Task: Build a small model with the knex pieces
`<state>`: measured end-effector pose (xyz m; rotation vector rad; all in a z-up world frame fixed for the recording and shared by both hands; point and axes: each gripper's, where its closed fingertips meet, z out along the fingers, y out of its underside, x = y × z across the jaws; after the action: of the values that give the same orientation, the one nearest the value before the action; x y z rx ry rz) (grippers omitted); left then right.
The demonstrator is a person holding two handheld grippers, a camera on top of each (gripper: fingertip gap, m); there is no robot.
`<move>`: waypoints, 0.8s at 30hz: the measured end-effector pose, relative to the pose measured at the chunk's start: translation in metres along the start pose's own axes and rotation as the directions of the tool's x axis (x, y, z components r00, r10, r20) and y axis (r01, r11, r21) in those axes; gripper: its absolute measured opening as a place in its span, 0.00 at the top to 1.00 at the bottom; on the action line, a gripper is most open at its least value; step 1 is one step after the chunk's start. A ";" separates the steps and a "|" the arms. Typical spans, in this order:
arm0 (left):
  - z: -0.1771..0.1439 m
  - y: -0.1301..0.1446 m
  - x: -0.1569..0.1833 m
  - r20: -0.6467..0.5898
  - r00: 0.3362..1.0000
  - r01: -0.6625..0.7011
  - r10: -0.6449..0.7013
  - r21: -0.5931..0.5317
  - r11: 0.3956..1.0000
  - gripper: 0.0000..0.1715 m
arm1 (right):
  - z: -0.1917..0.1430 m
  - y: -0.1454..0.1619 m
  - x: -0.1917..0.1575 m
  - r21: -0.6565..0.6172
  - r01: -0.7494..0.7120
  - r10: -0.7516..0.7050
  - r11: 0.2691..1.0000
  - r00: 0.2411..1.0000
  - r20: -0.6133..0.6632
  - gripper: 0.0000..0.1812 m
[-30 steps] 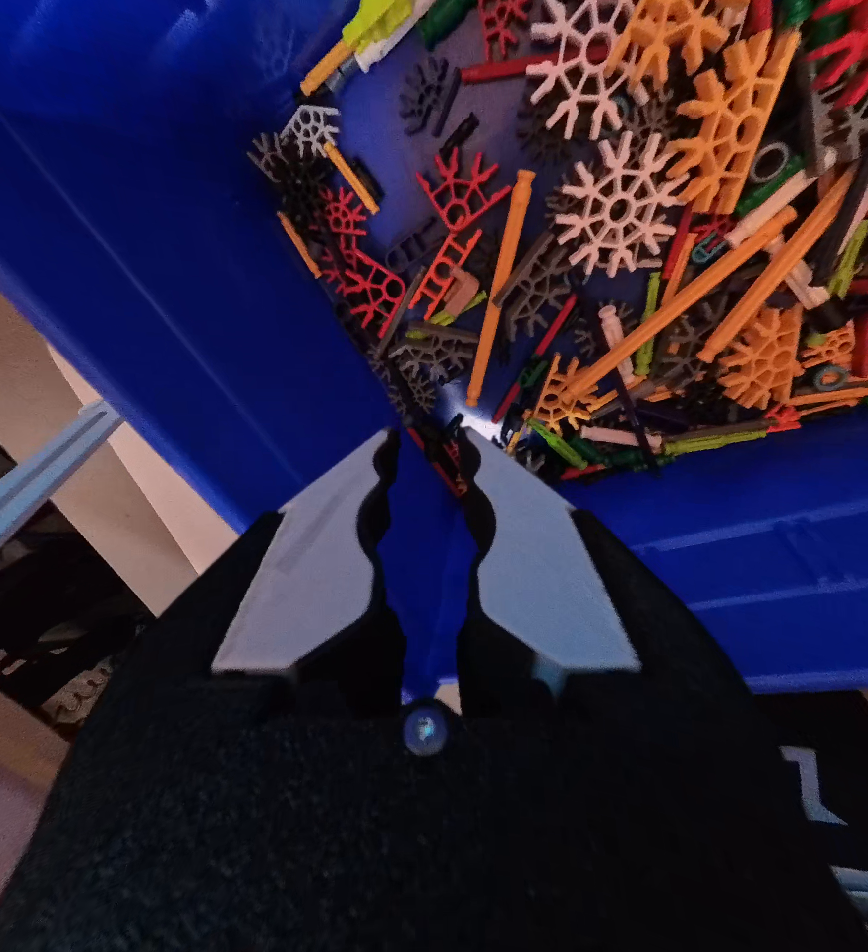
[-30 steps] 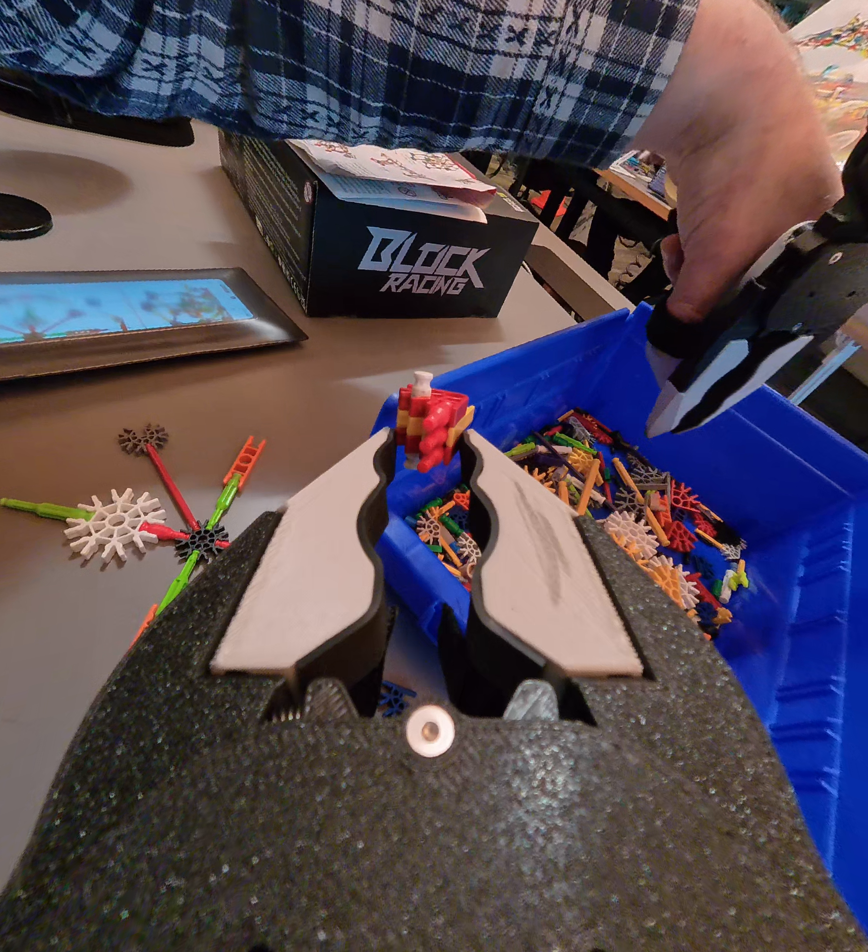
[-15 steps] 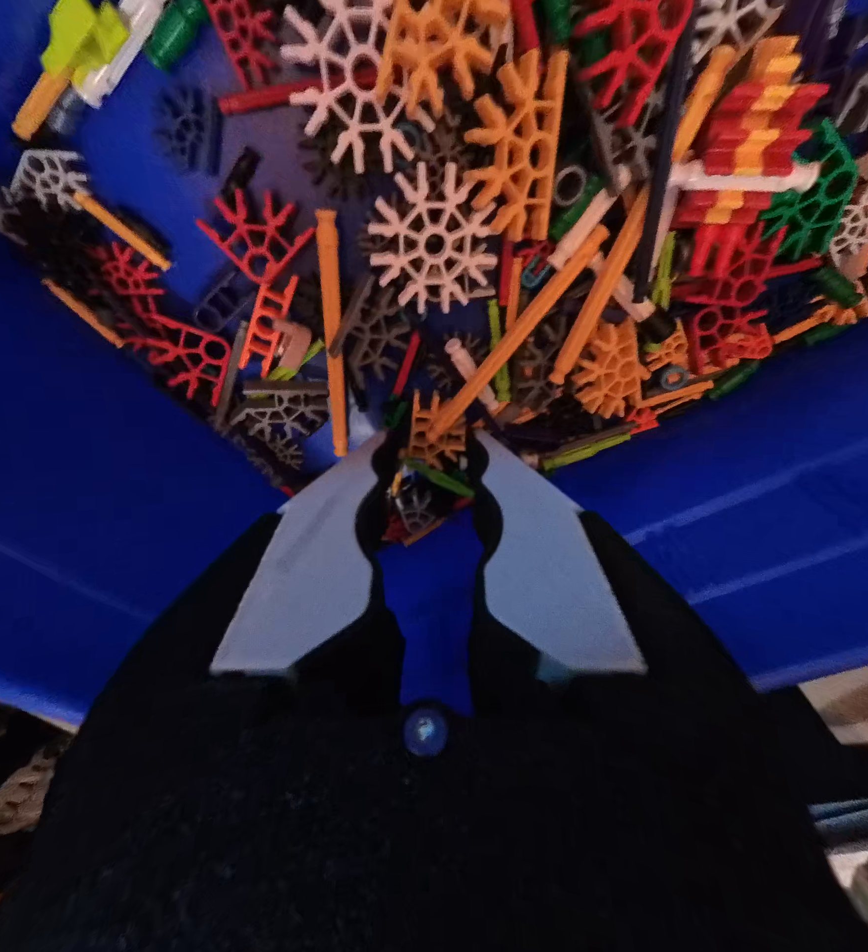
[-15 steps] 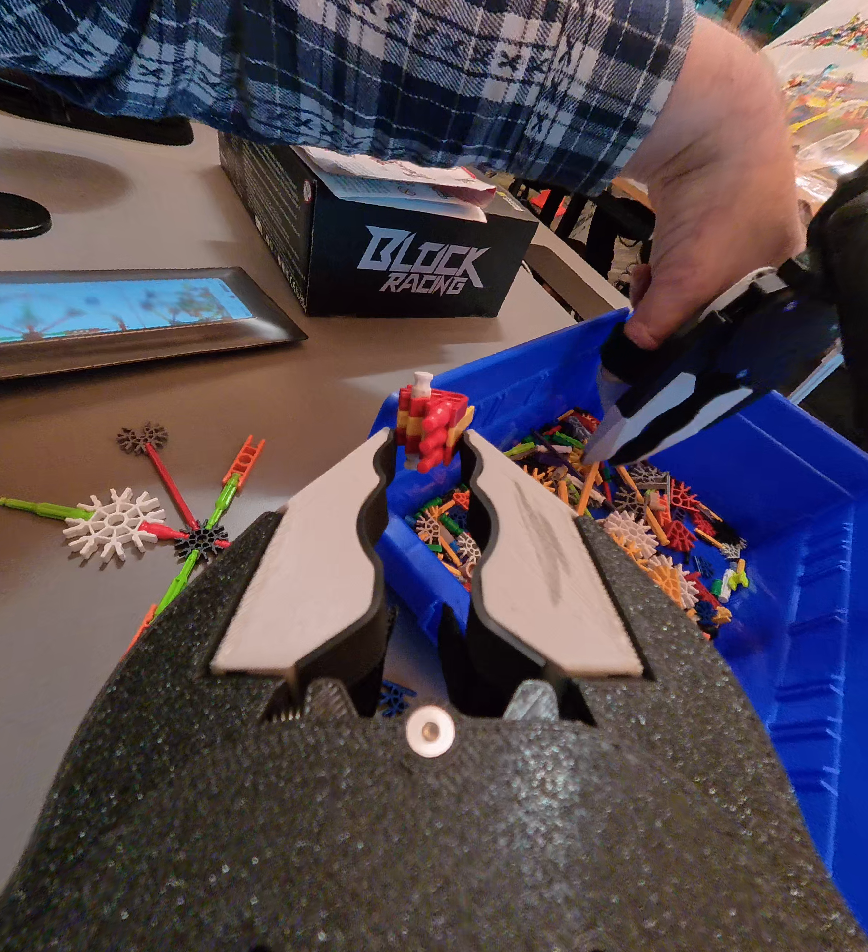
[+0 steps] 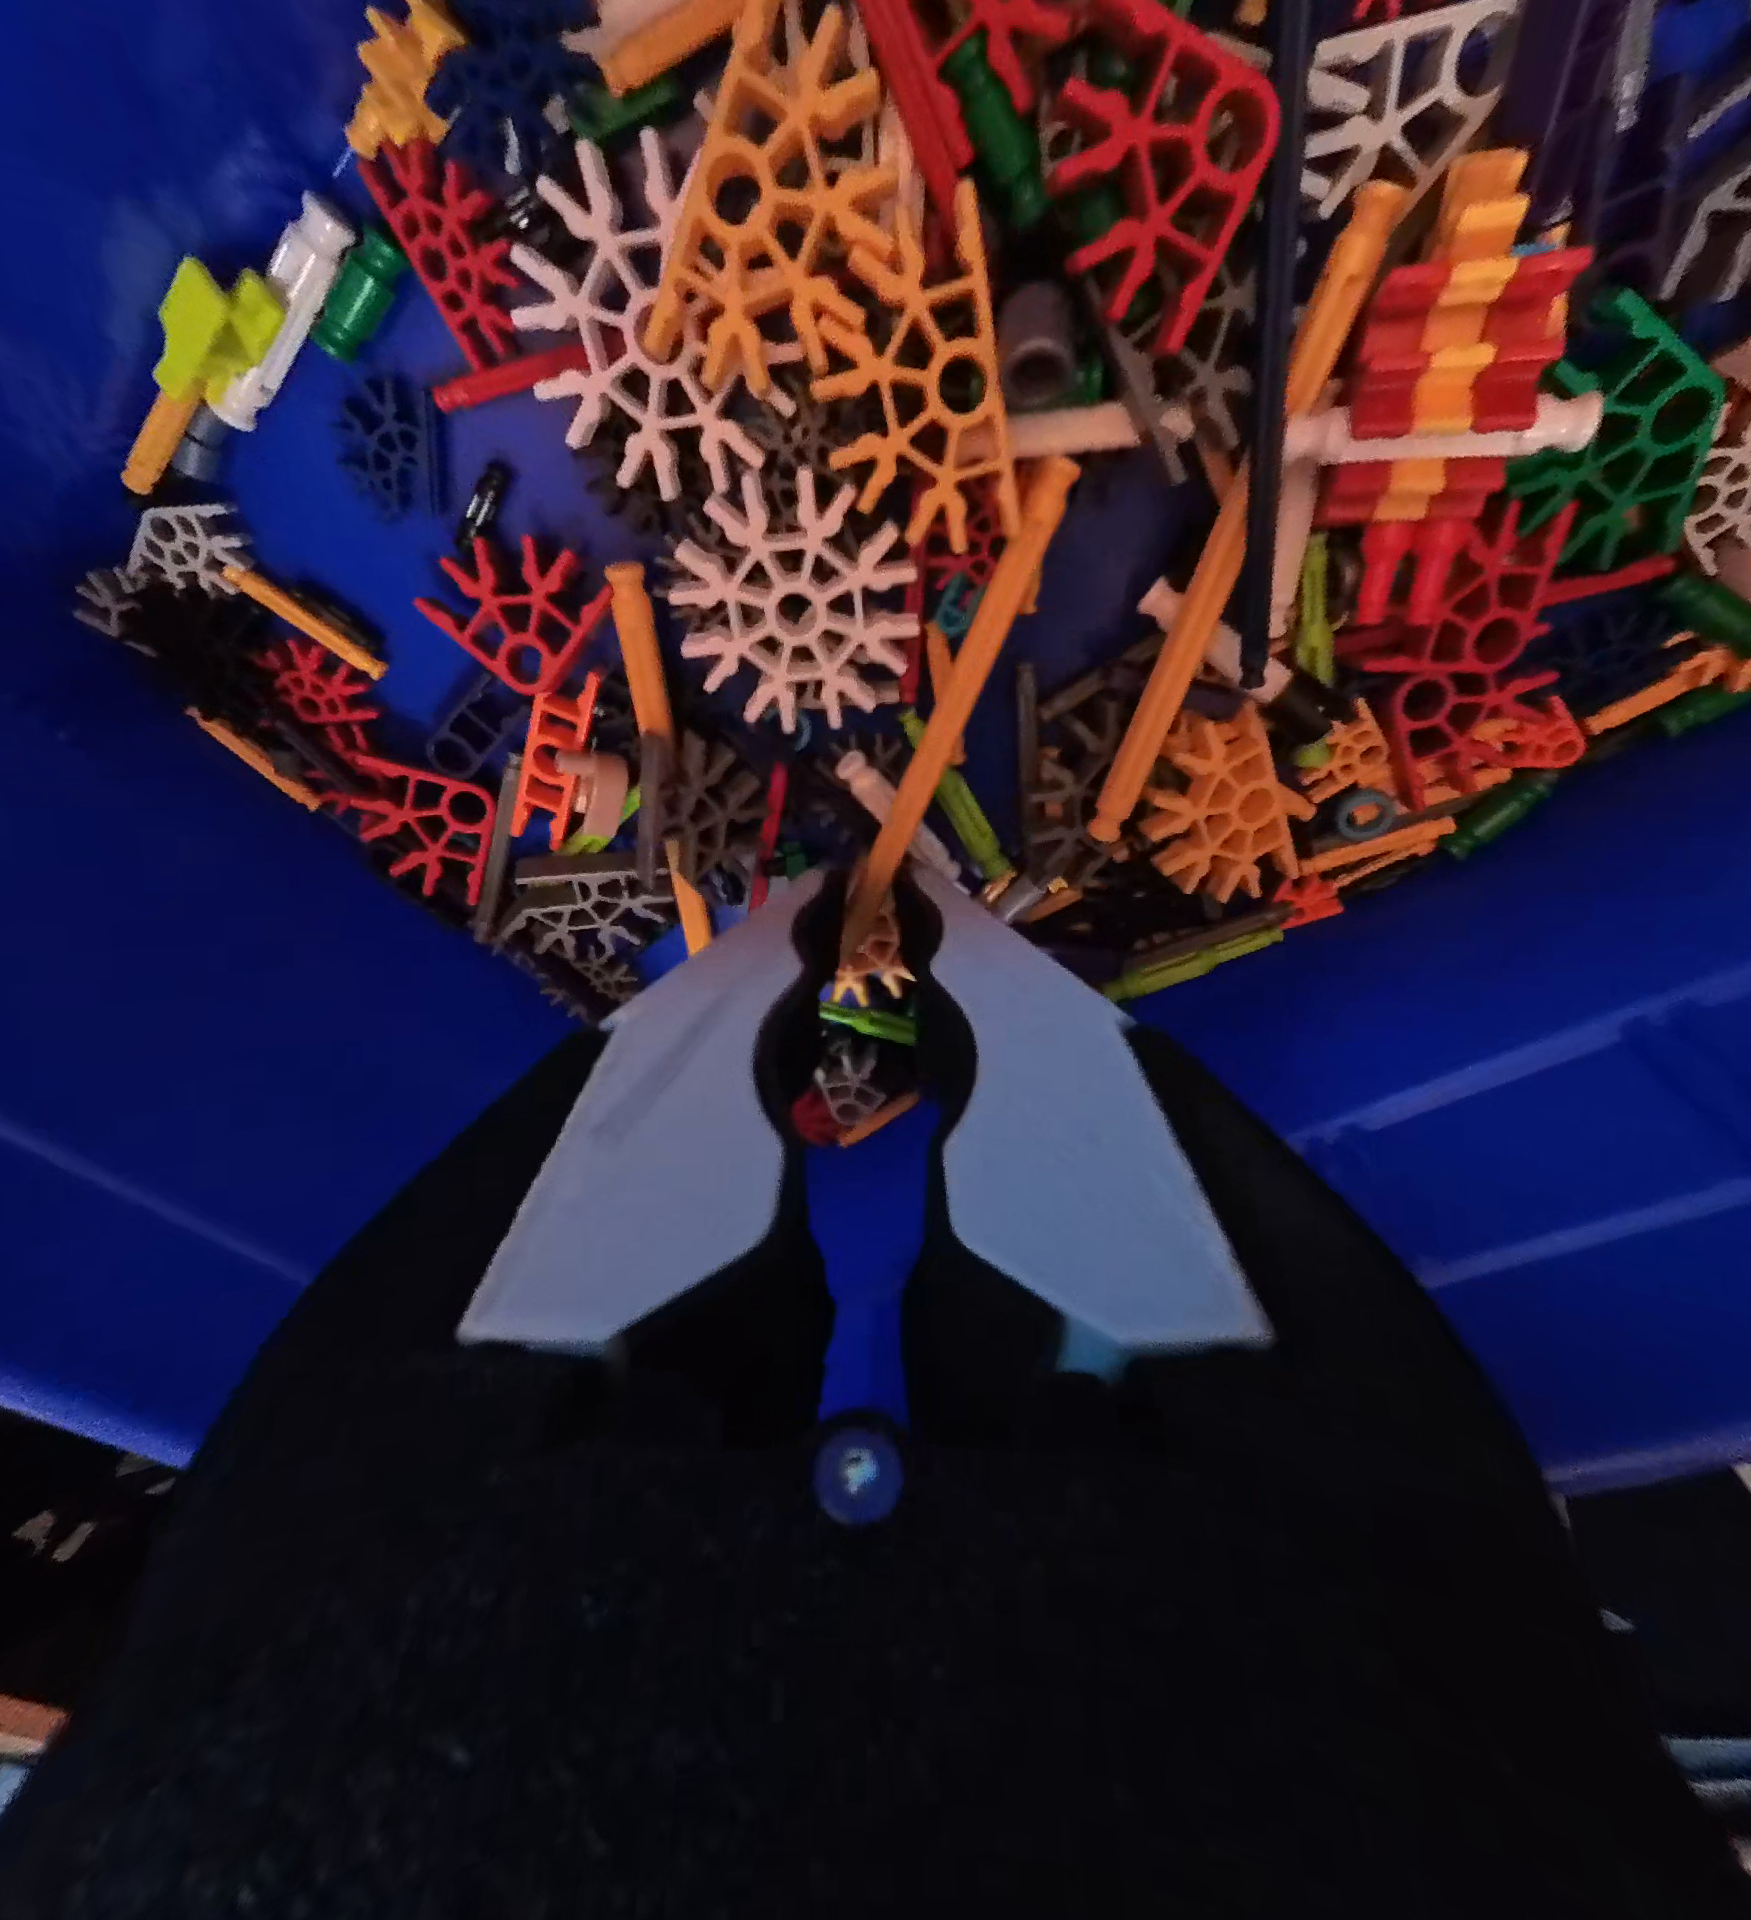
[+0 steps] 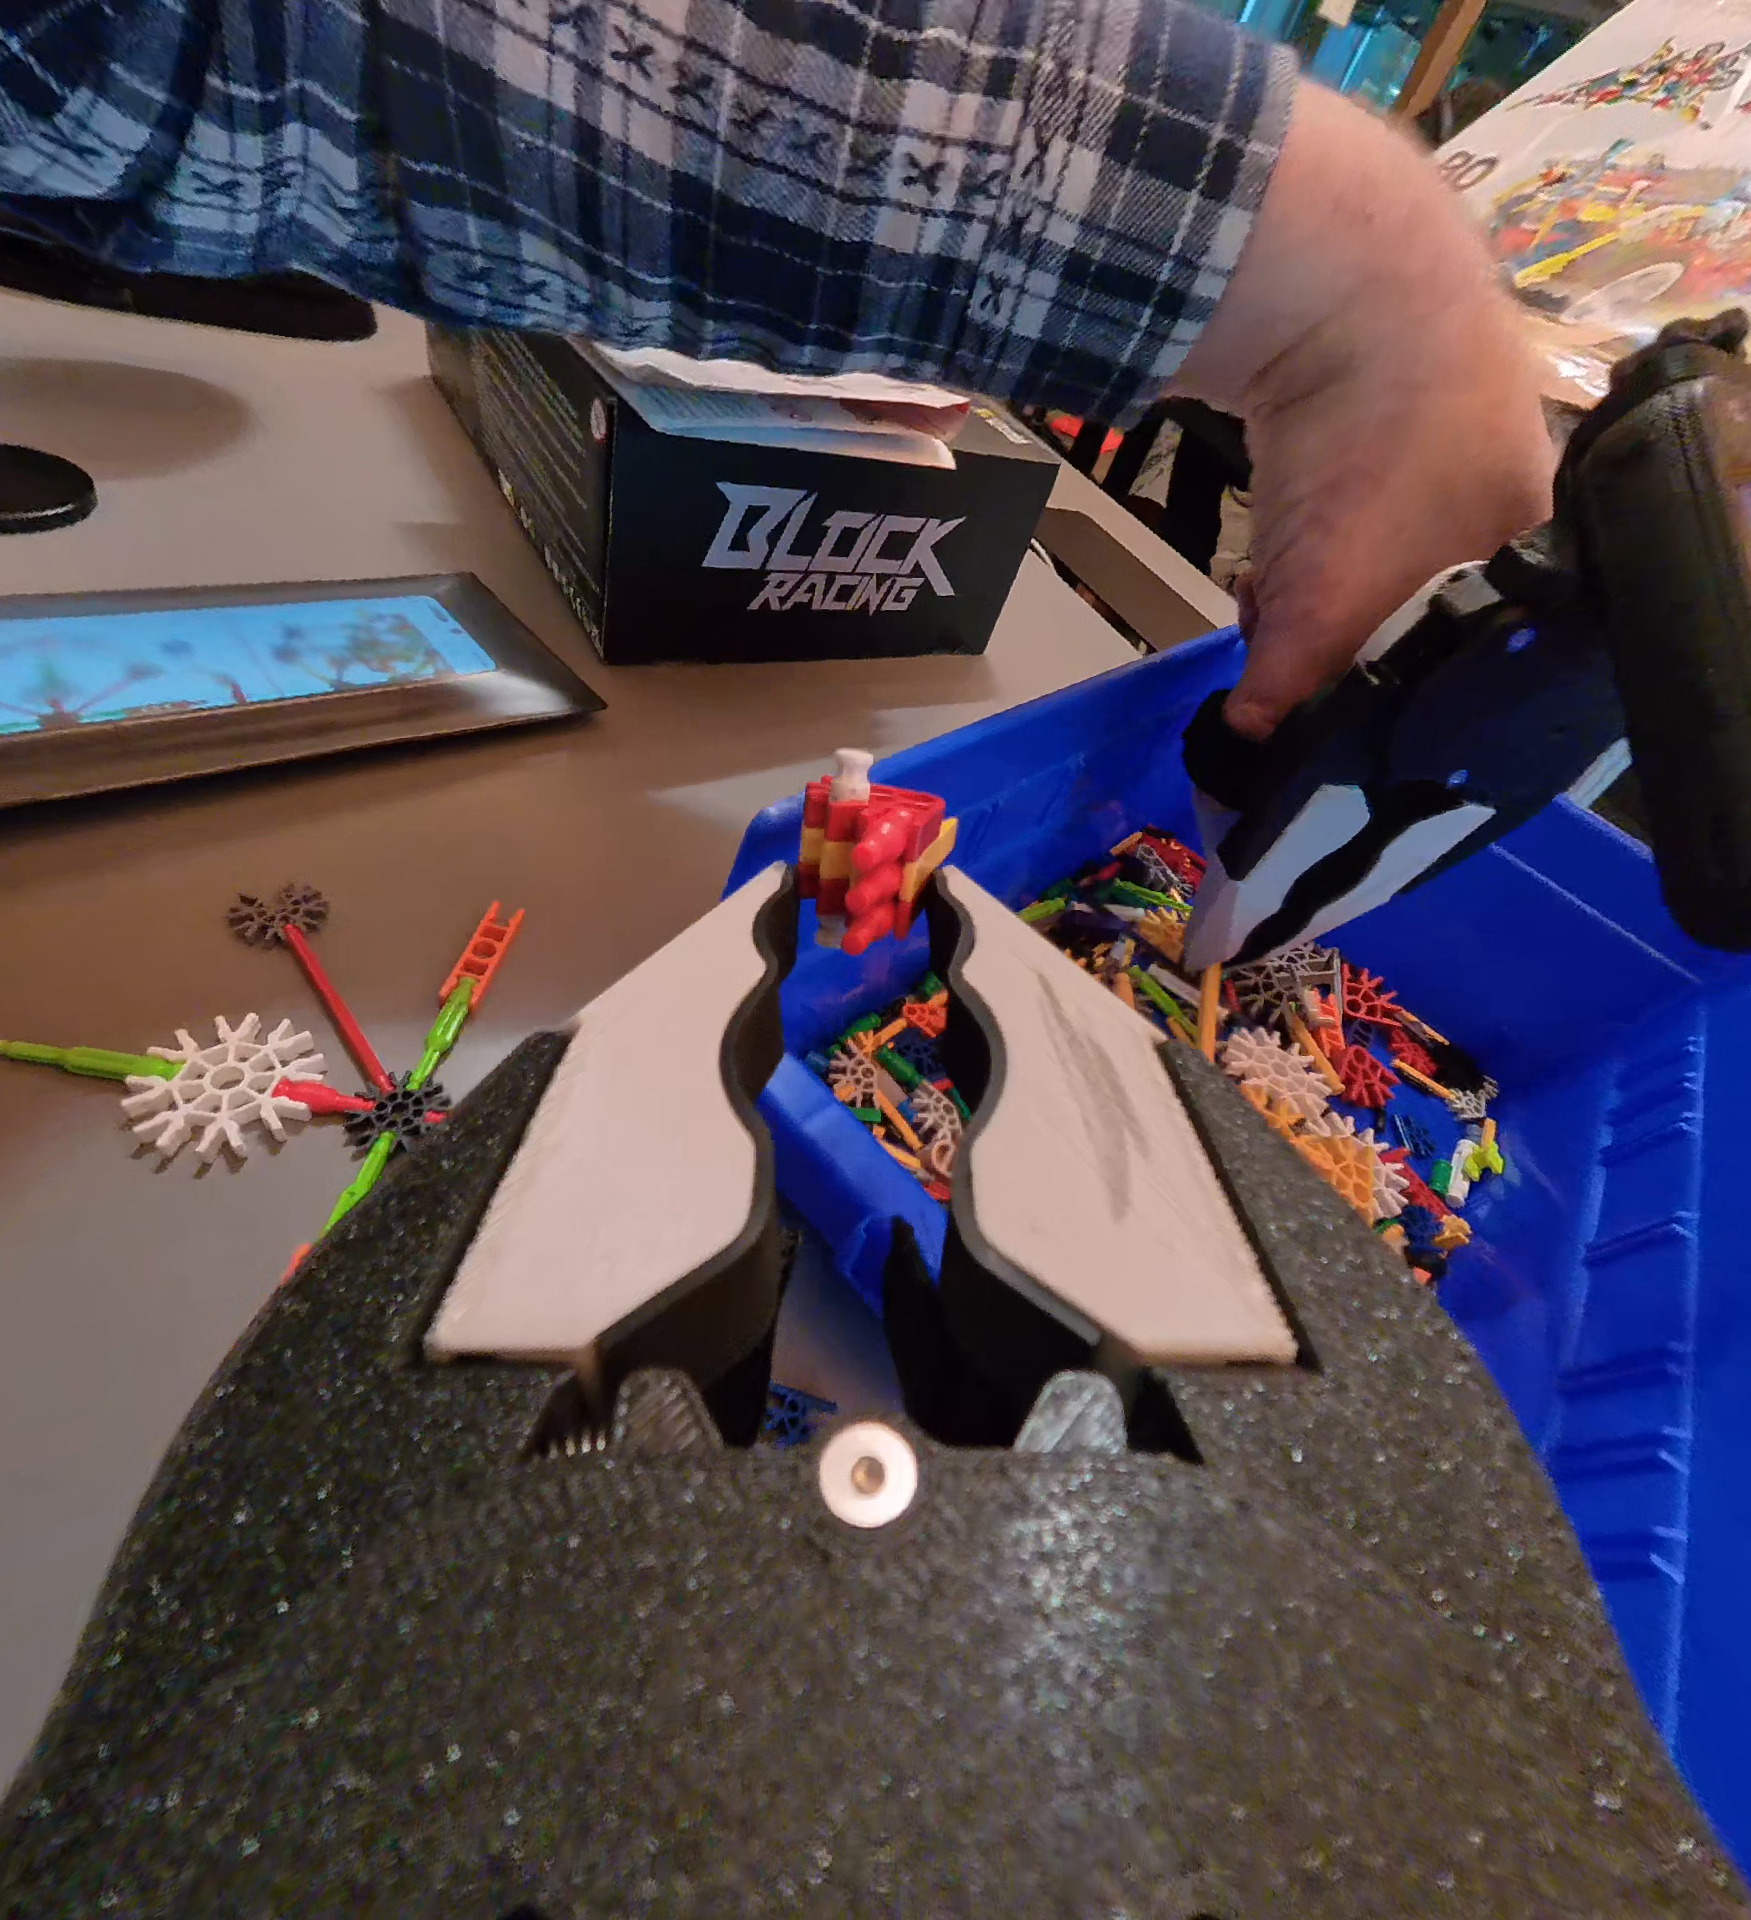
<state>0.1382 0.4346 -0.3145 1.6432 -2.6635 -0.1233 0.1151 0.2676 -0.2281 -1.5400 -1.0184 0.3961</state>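
My left gripper (image 5: 873,899) is down inside a blue bin (image 5: 227,935) full of rods and snowflake-shaped connectors. Its jaws are drawn in close about the near end of a long orange rod (image 5: 964,686); I cannot tell whether they pinch it. In the right wrist view a hand (image 6: 1370,468) holds the left gripper (image 6: 1198,951) with its tips on that rod (image 6: 1209,1003). My right gripper (image 6: 866,883) is shut on a small red and yellow stacked piece (image 6: 866,862) with a white peg on top, held above the bin's near corner (image 6: 777,831).
A small build of a white connector (image 6: 222,1081), a black connector (image 6: 398,1107) and red and green rods lies on the tan table, left of the bin. A black box (image 6: 809,561) and a tablet (image 6: 206,665) lie farther back. A plaid sleeve (image 6: 746,156) crosses above.
The left gripper has moved from the bin's wall down into the pile, and its jaws have narrowed about the orange rod's end. The right gripper has held still with its piece.
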 end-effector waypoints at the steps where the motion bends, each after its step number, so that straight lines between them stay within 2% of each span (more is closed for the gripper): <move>1: 0.000 0.000 0.001 0.006 1.000 -0.001 0.001 0.000 1.000 0.95 | 0.000 0.000 0.002 0.003 0.001 -0.001 1.000 1.000 -0.010 0.87; 12: -0.012 -0.004 0.010 0.082 0.997 -0.014 0.012 0.024 1.000 0.96 | 0.000 -0.013 0.012 0.091 -0.060 0.061 0.994 0.998 -0.012 0.87; 17: -0.020 -0.008 0.013 0.108 0.994 -0.023 0.018 0.045 0.999 0.96 | -0.006 -0.031 0.015 0.200 -0.019 0.027 0.980 0.999 -0.037 0.87; 24: -0.024 -0.008 0.015 0.127 0.992 -0.028 0.022 0.047 0.999 0.97 | -0.006 -0.033 0.015 0.213 0.018 -0.006 0.977 0.999 -0.053 0.87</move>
<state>0.1395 0.4161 -0.2916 1.6684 -2.8003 -0.1696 0.1152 0.2737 -0.1917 -1.3444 -0.9139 0.4402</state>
